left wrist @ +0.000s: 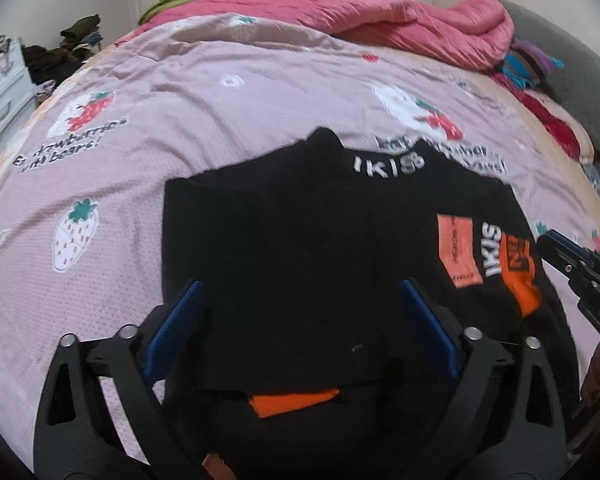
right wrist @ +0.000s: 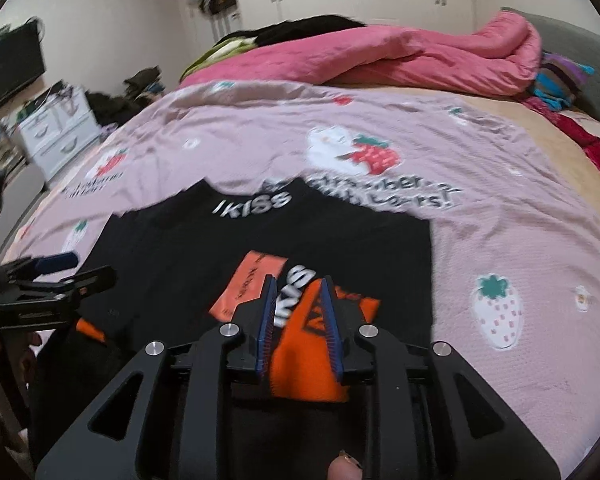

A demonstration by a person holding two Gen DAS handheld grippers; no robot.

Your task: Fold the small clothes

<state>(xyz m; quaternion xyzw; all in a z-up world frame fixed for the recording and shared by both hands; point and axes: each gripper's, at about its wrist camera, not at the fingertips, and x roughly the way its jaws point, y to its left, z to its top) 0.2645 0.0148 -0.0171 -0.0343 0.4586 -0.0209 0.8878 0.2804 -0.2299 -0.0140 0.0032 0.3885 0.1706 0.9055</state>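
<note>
Both grippers tilt down over the black printed cloth top [left wrist: 284,240] near the bed's [left wrist: 220,112] front edge: left gripper [left wrist: 300,312] fingers released wide, right gripper [right wrist: 300,304] fingers narrowly parted, gripping nothing.

Bed [left wrist: 548,152] wears a pink strawberry sheet [left wrist: 228,120]; black garment [left wrist: 284,240] lies near, pink quilt [left wrist: 420,20] bunched far.

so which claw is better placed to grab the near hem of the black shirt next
Probably the left claw: it is wide open, straddling the black shirt just above its near hem. The right claw is barely parted over the orange print, off to the side.
</note>
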